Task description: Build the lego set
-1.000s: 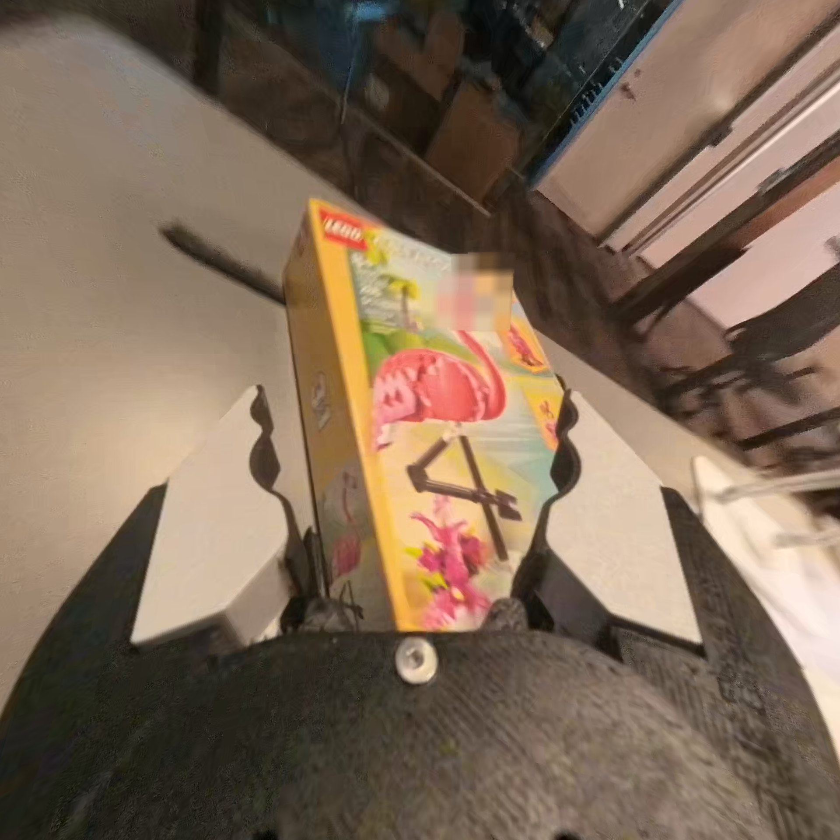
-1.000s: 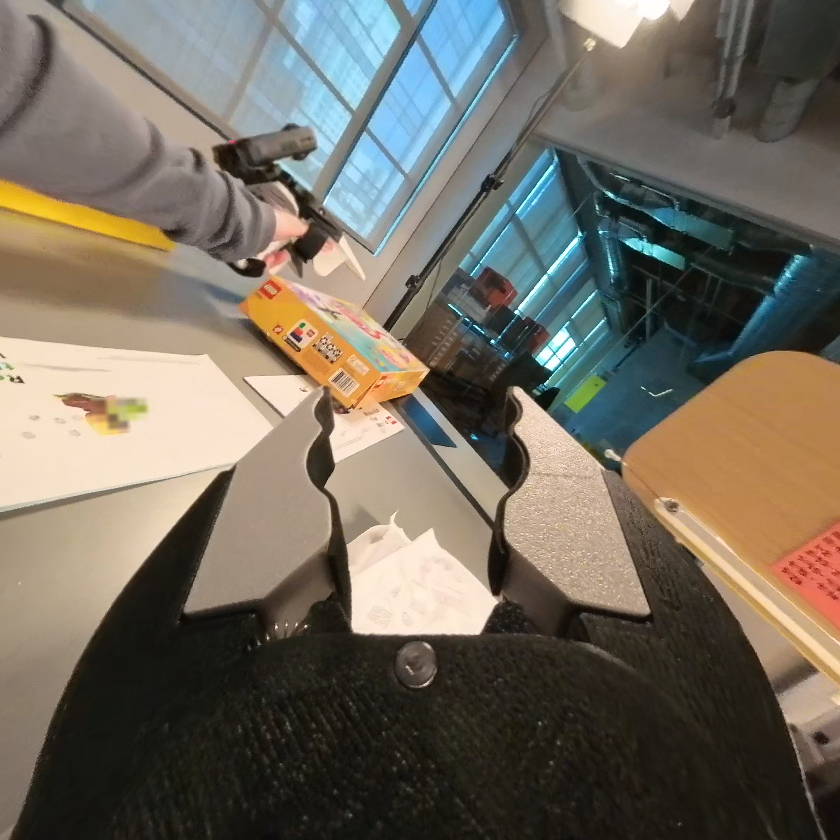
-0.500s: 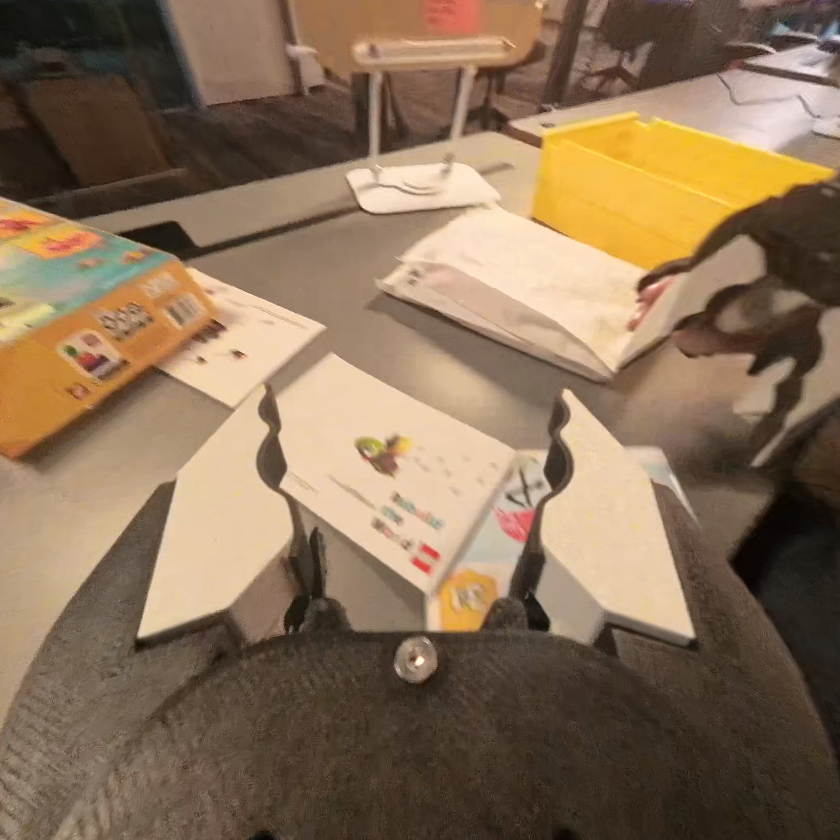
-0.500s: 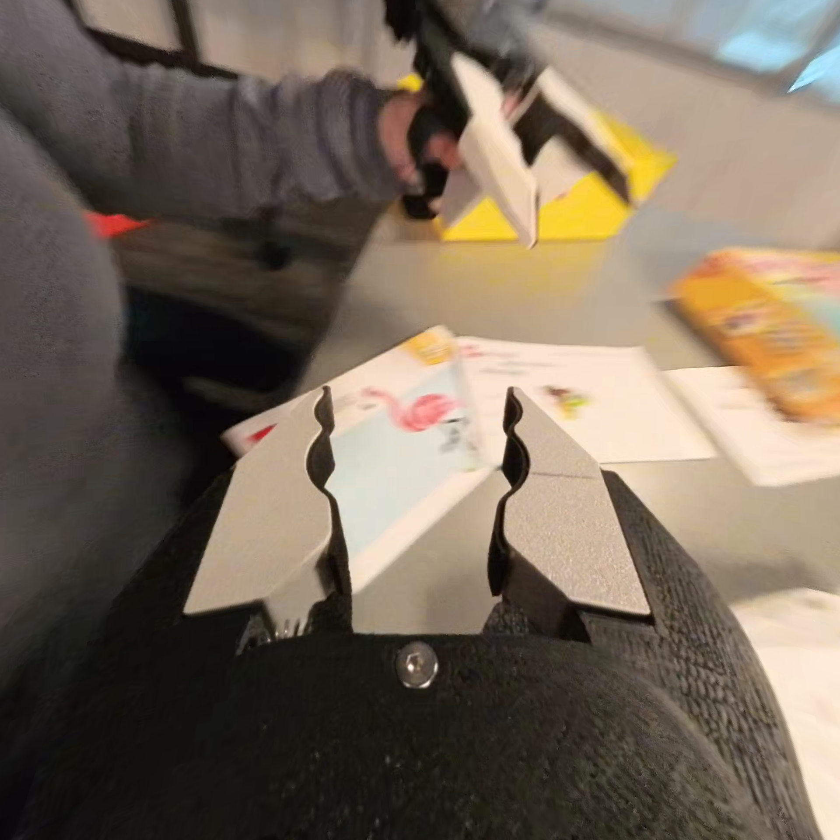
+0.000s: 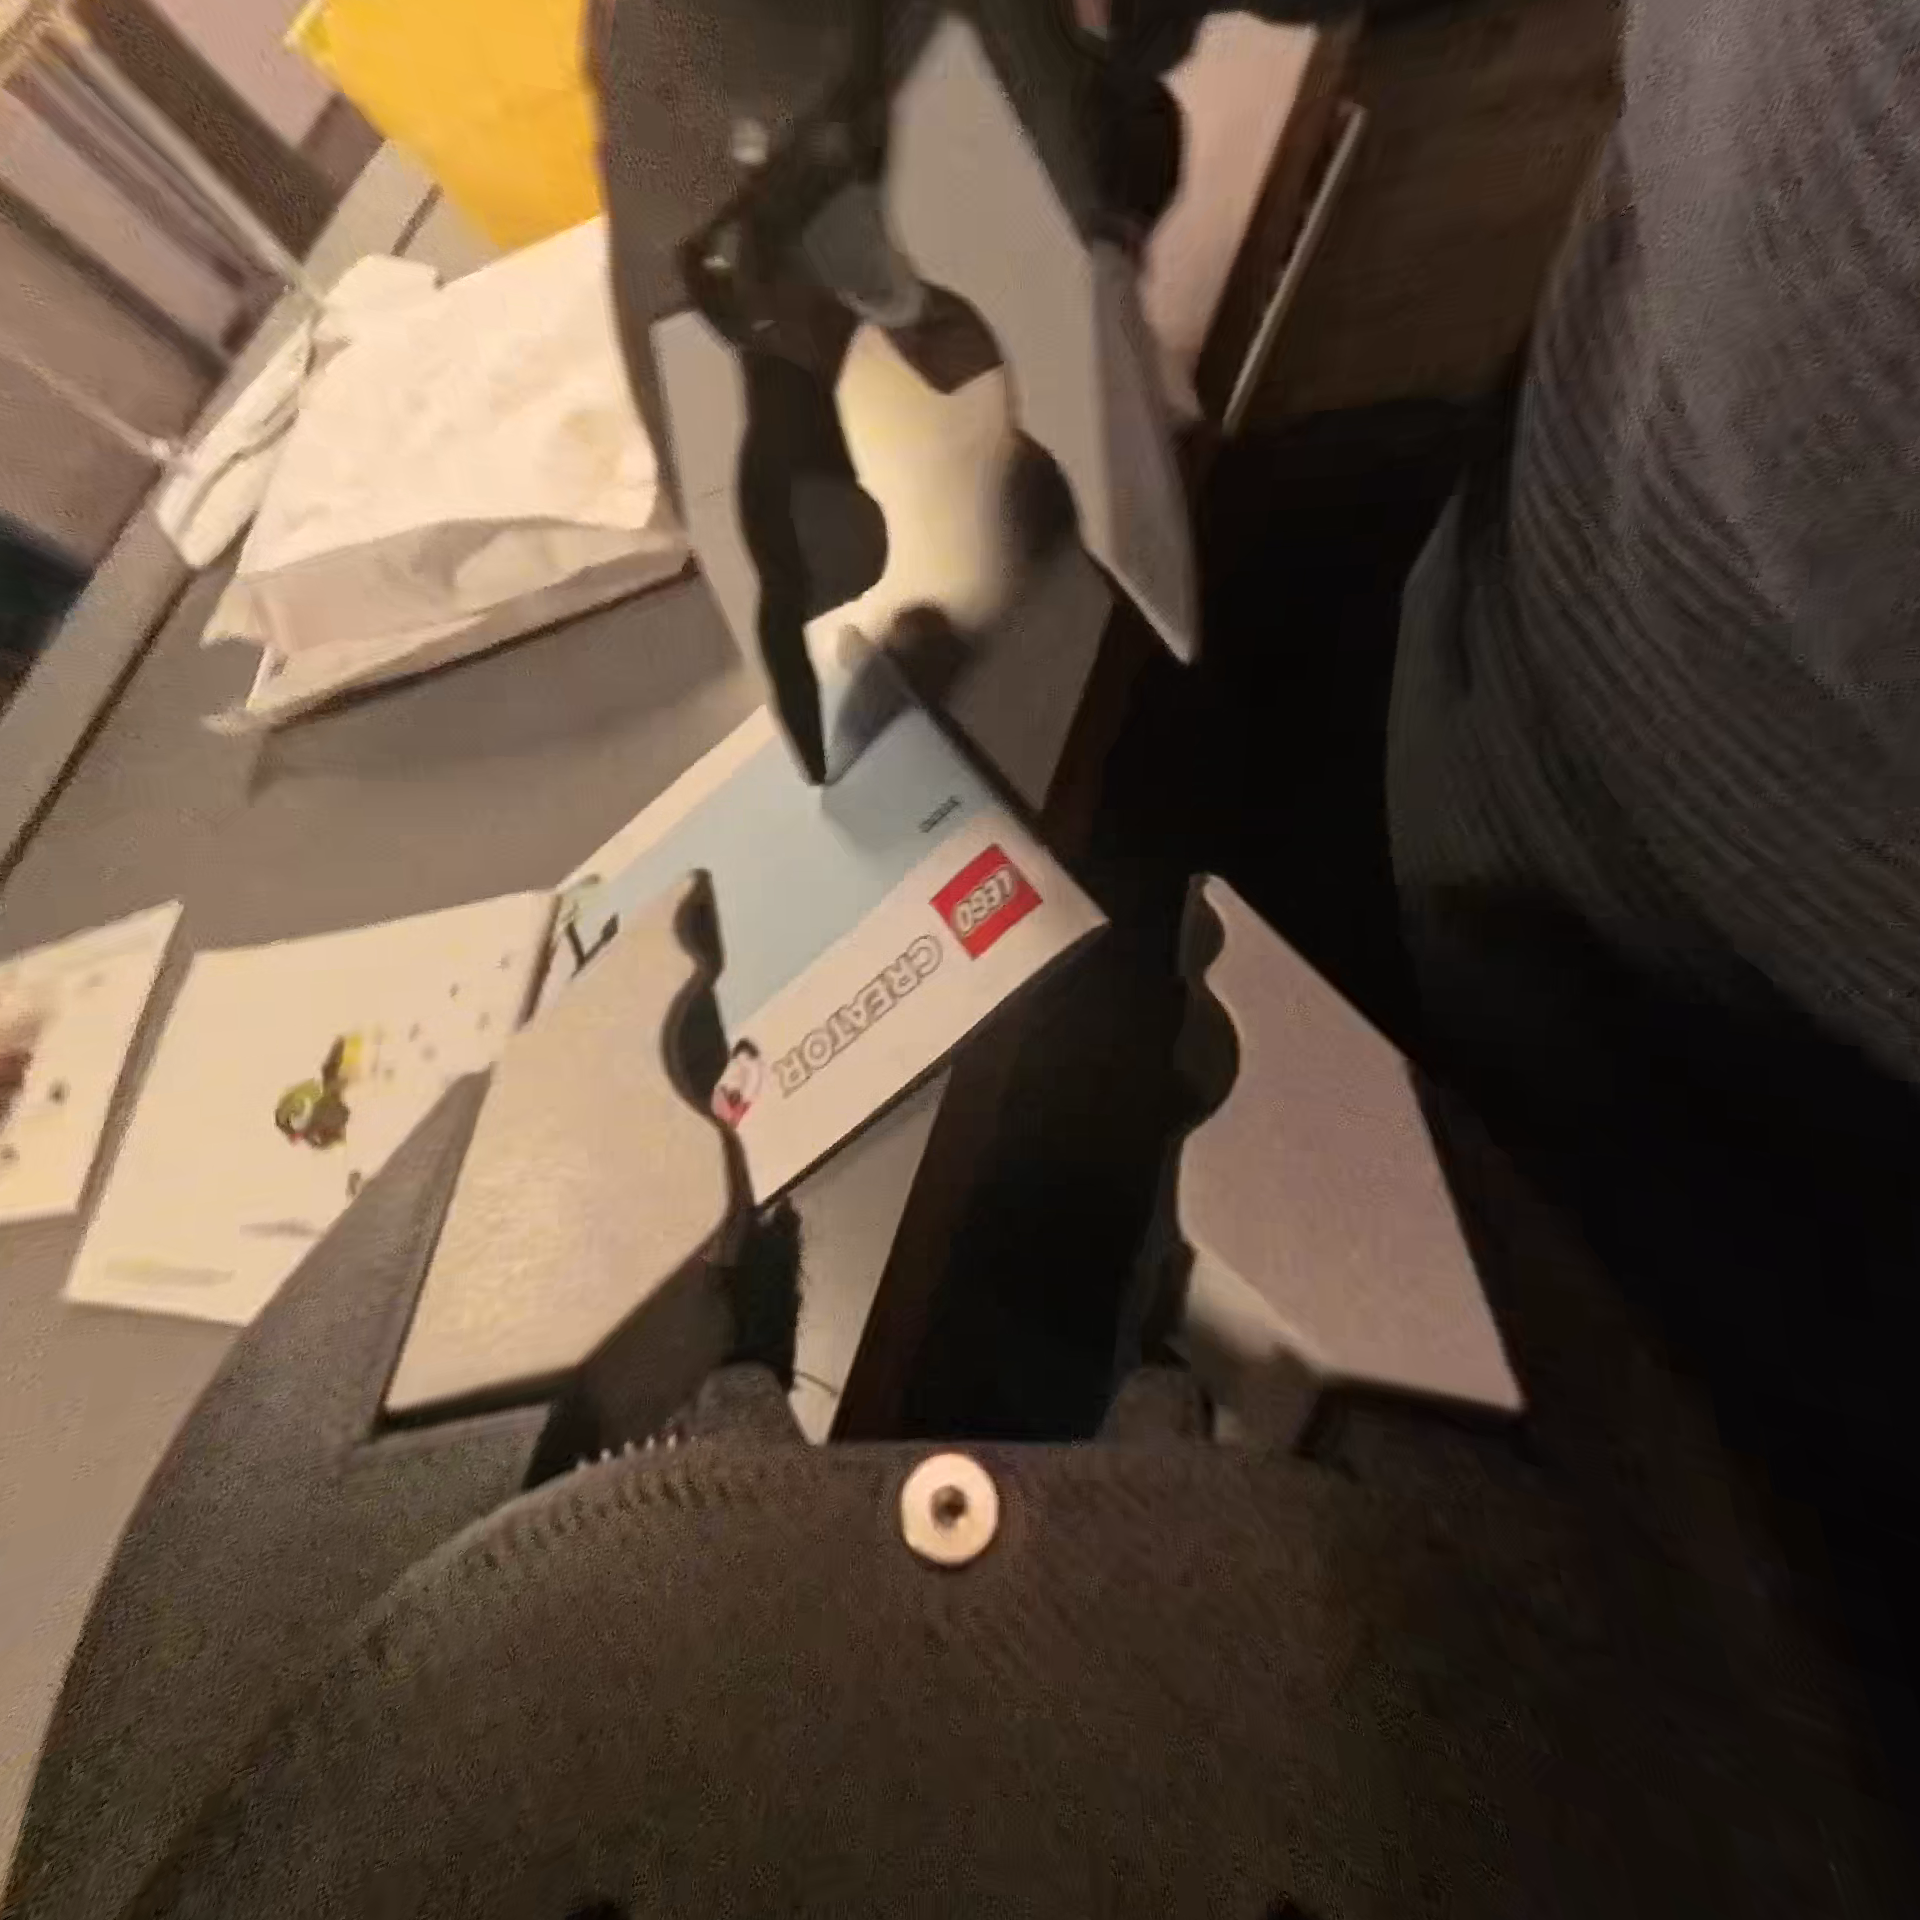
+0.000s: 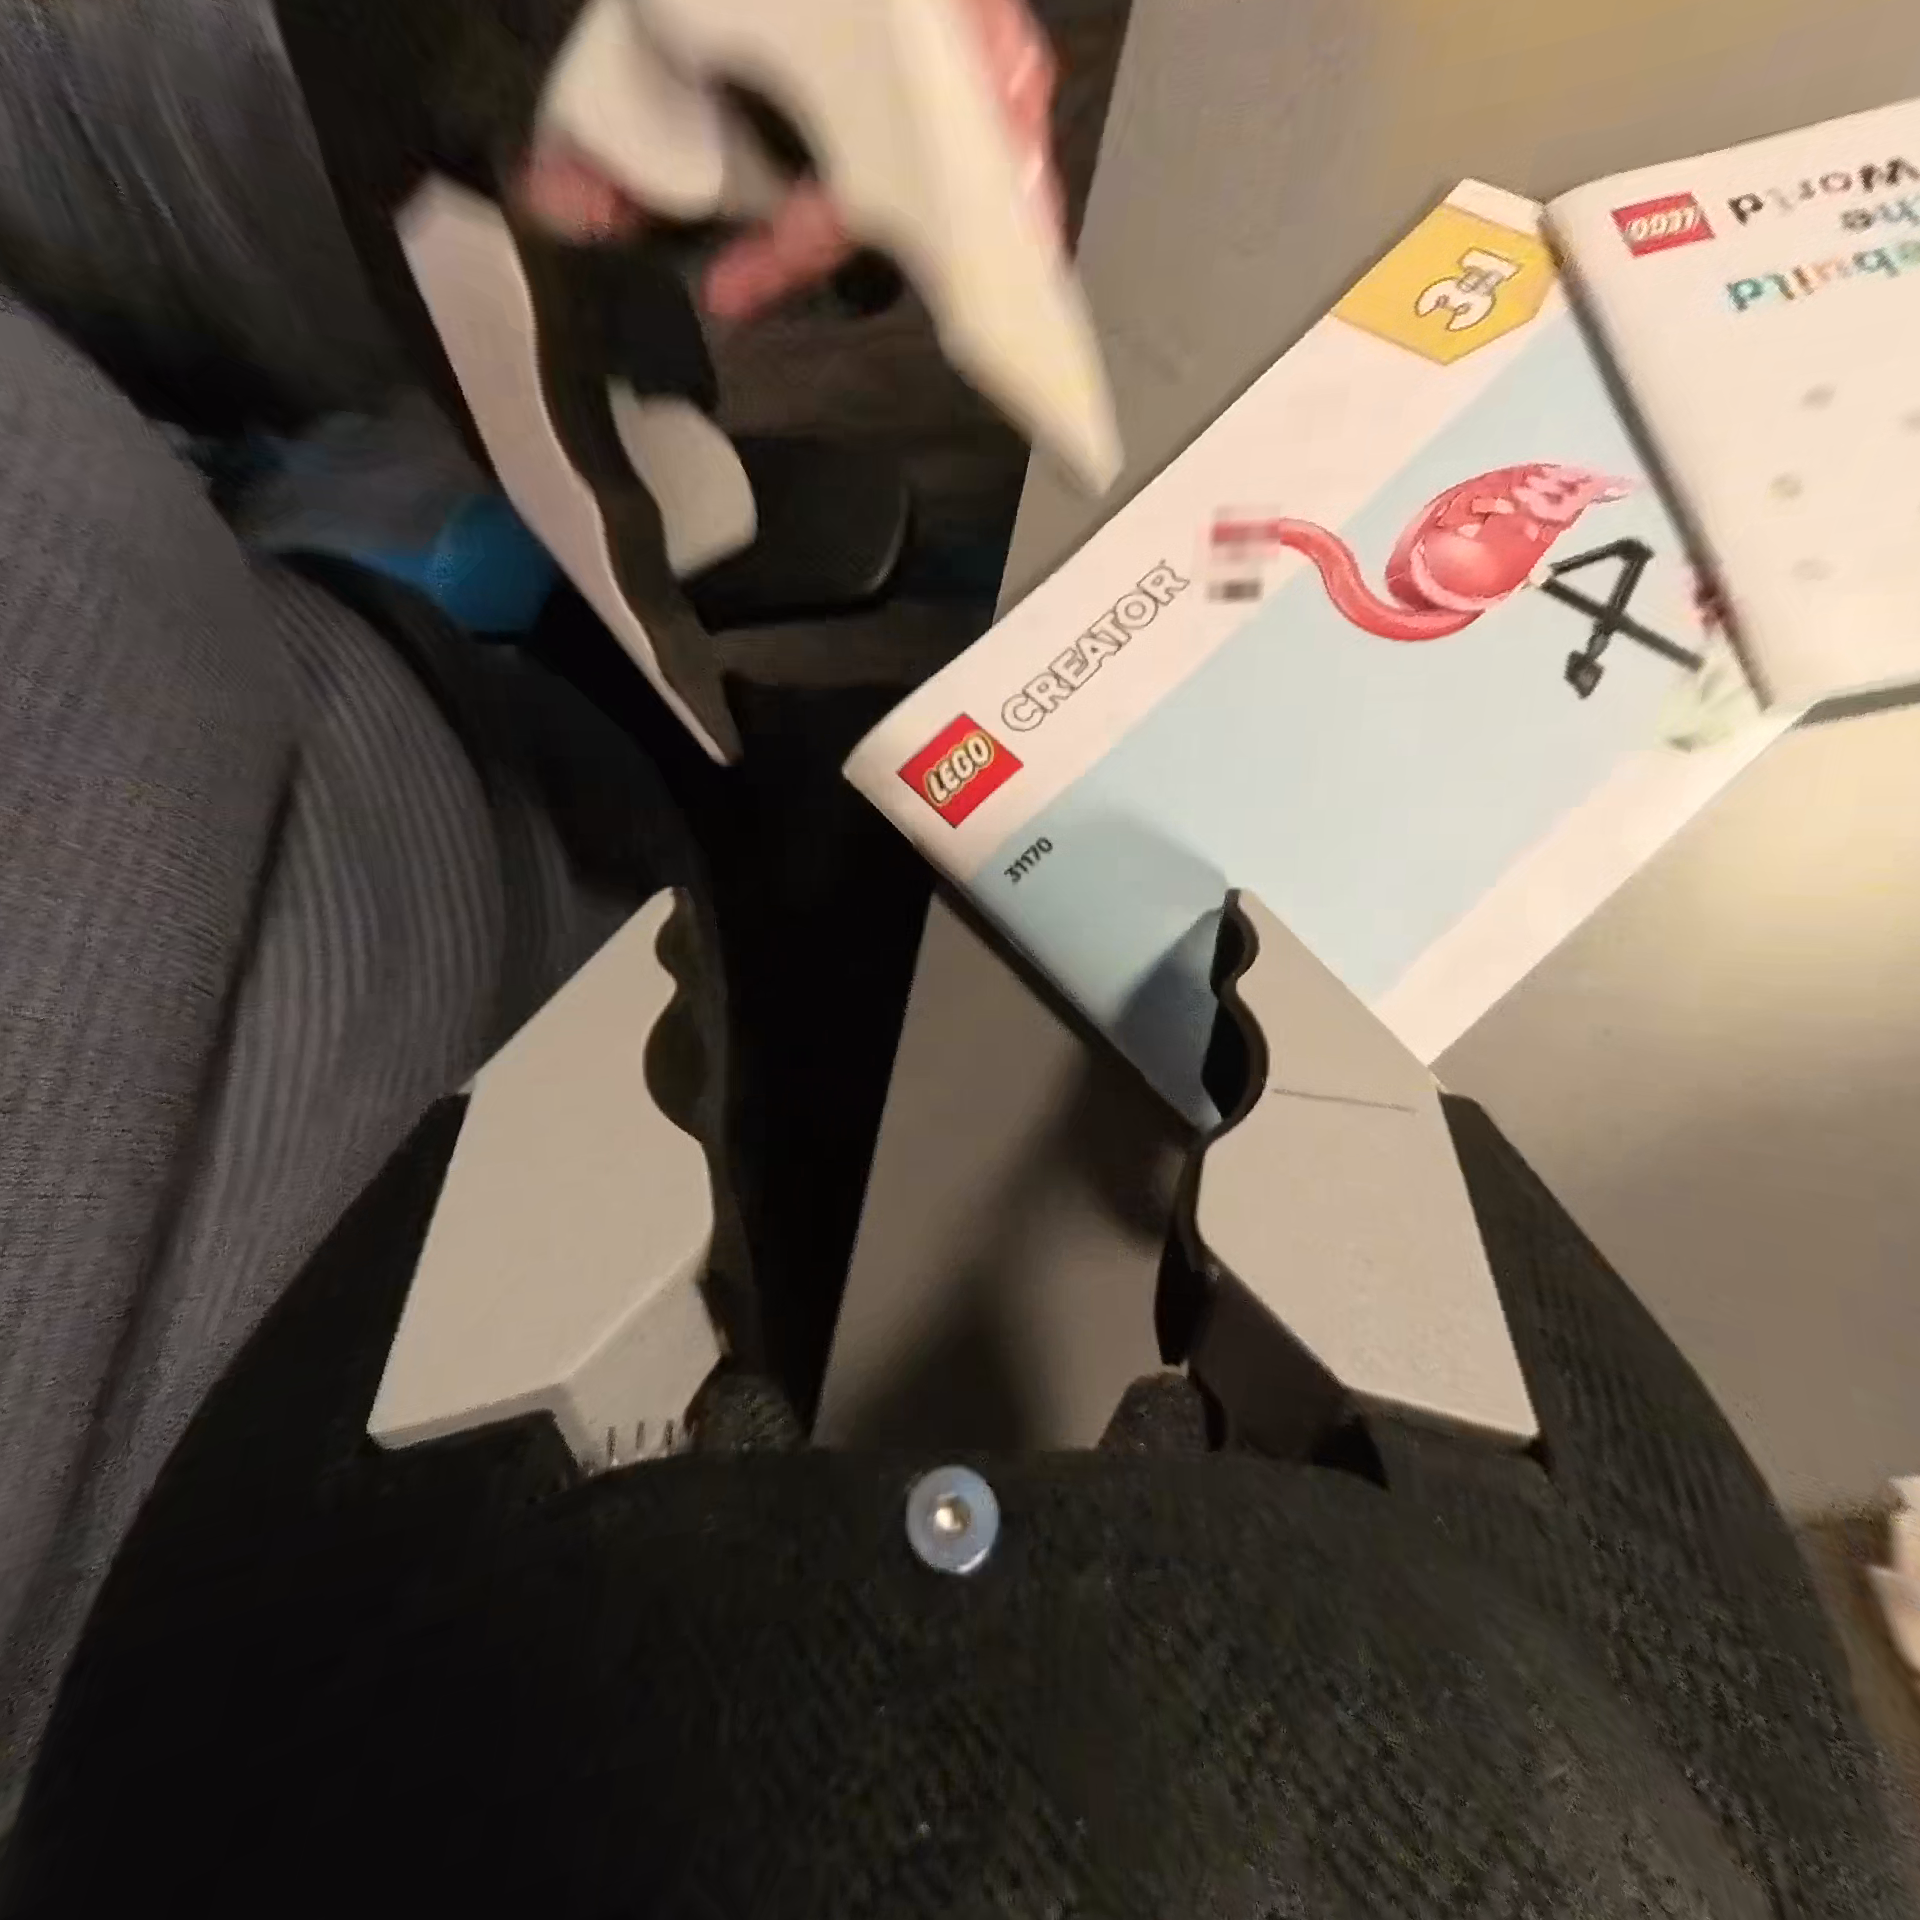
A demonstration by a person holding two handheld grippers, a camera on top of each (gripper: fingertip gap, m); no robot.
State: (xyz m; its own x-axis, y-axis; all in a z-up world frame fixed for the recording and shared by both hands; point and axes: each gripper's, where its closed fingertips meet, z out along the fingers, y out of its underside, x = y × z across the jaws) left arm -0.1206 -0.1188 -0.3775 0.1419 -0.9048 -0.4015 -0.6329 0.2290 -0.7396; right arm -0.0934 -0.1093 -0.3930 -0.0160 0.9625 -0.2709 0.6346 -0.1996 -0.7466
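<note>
Two grippers hang over the near edge of a grey surface (image 6: pixel 1714 1039), beside a person's grey-clad body (image 5: pixel 1714 520). On the surface, going by size: a yellow bin (image 5: pixel 468 94) at the far end, a heap of white paper bags (image 5: pixel 447 499), then a booklet (image 6: pixel 1351 727) with a pale blue cover and a pink flamingo picture, one corner jutting past the surface's edge. A second, white booklet (image 6: pixel 1766 364) overlaps its far end, and loose white sheets (image 5: pixel 291 1091) lie farther along. The left gripper (image 5: pixel 956 914) has its jaws spread wide with nothing between the pads; the jutting booklet corner lies below the gap, nearer the left finger (image 5: pixel 582 1143). The right gripper (image 6: pixel 956 914) also has its jaws spread and grips nothing; its right finger (image 6: pixel 1340 1143) sits over the booklet's near edge, but contact cannot be judged. Each gripper shows blurred in the other's view, close above the booklet.
</note>
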